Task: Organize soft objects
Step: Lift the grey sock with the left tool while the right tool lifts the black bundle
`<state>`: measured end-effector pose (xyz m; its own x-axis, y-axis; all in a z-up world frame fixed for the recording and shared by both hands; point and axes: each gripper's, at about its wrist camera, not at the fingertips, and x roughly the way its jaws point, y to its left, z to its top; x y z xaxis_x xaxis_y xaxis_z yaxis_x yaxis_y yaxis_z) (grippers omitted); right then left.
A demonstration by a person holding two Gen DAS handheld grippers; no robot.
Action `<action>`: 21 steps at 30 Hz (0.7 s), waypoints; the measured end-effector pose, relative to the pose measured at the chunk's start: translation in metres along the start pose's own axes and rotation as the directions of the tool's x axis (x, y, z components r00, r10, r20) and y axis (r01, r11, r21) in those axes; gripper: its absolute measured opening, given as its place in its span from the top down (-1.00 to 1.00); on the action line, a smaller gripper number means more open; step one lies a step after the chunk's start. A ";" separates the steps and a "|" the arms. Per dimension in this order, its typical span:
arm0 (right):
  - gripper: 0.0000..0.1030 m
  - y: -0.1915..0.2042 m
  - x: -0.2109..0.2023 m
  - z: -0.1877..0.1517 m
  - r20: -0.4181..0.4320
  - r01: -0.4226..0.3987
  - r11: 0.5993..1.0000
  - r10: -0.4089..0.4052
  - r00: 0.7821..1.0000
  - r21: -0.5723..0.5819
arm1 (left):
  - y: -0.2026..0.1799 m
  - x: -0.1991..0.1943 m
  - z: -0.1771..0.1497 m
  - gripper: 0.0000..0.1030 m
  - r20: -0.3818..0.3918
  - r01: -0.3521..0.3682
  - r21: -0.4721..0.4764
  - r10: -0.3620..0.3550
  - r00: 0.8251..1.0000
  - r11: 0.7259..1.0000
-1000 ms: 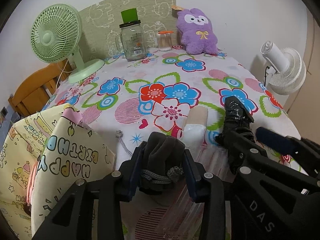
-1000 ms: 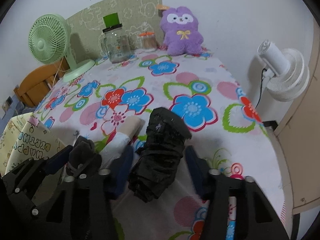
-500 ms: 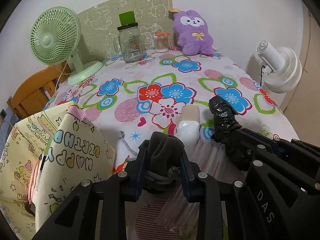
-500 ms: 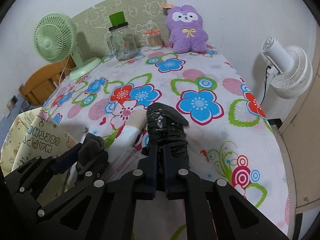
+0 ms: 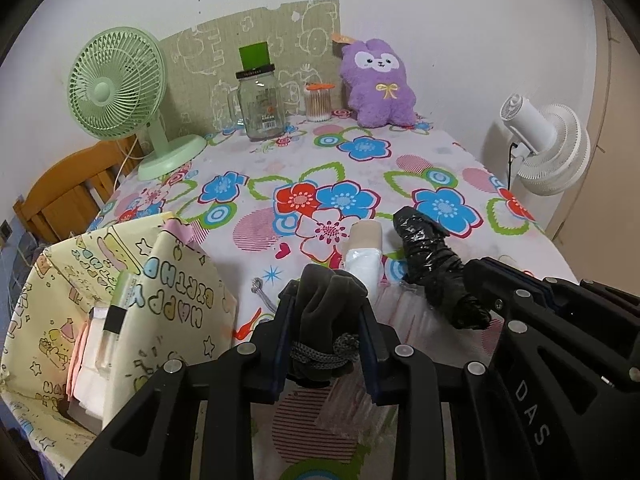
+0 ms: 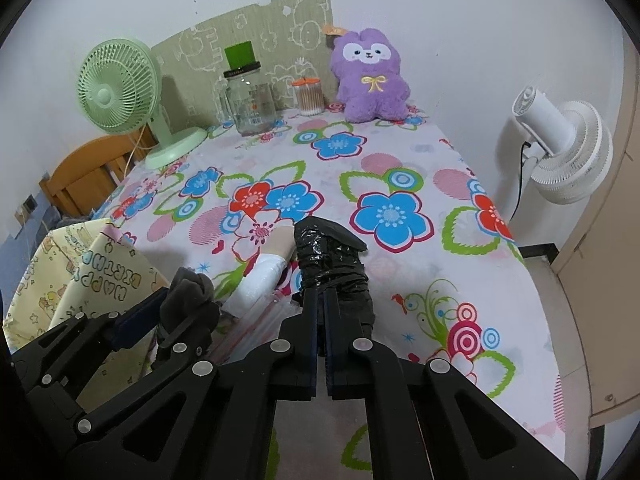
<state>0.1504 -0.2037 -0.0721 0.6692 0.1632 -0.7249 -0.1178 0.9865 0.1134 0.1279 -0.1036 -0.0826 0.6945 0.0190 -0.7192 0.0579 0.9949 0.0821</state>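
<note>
**A:** ok so where's the soft stuff at right now?

**B:** The dark grey pouch (image 5: pixel 326 308) with the cord tied round it is pinched between the fingers of the left gripper (image 5: pixel 326 320), near the front edge of the table (image 5: pixel 400 168). Right next to it the right gripper (image 6: pixel 320 304) is squeezed almost completely together on the near end of the black plastic bundle (image 6: pixel 330 256), whose far end points out over the flowery cloth.

**A:** anything between them?

**B:** Yeah, a white roll with a beige end (image 5: pixel 362 254) lies between the two, just beside the black bundle. There's clear plastic under them too, can't tell what it is.

**A:** and the bag?

**B:** Yellow "happy birthday" gift bag (image 5: pixel 120 304) stands open at the left, close to the pouch. At the back: purple plush (image 5: pixel 378 84), glass jar (image 5: pixel 260 106), green fan (image 5: pixel 116 84). A white fan (image 5: pixel 548 144) is off to the right.
</note>
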 end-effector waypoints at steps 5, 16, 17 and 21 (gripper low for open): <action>0.89 0.001 -0.009 -0.002 0.014 0.000 1.000 0.000 1.000 -0.001 | 0.000 -0.006 -0.002 0.43 0.011 0.002 0.001 -0.002 1.000 1.000; 0.86 0.002 -0.005 0.001 0.009 0.050 0.998 -0.049 0.999 -0.043 | -0.002 0.001 -0.001 0.43 -0.002 -0.002 0.011 0.002 1.000 1.000; 0.86 0.002 -0.003 0.001 0.003 0.054 0.998 -0.054 0.999 -0.044 | -0.002 0.003 0.000 0.43 -0.005 -0.002 0.012 0.002 1.000 1.000; 0.85 0.000 0.004 0.002 -0.009 0.059 0.997 -0.060 0.998 -0.048 | -0.003 0.010 0.000 0.43 -0.019 -0.003 0.015 0.003 1.000 1.000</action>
<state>0.1549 -0.2035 -0.0736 0.6686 0.1041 -0.7363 -0.1133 0.9929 0.0375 0.1344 -0.1059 -0.0904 0.6812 0.0238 -0.7317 0.0669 0.9933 0.0946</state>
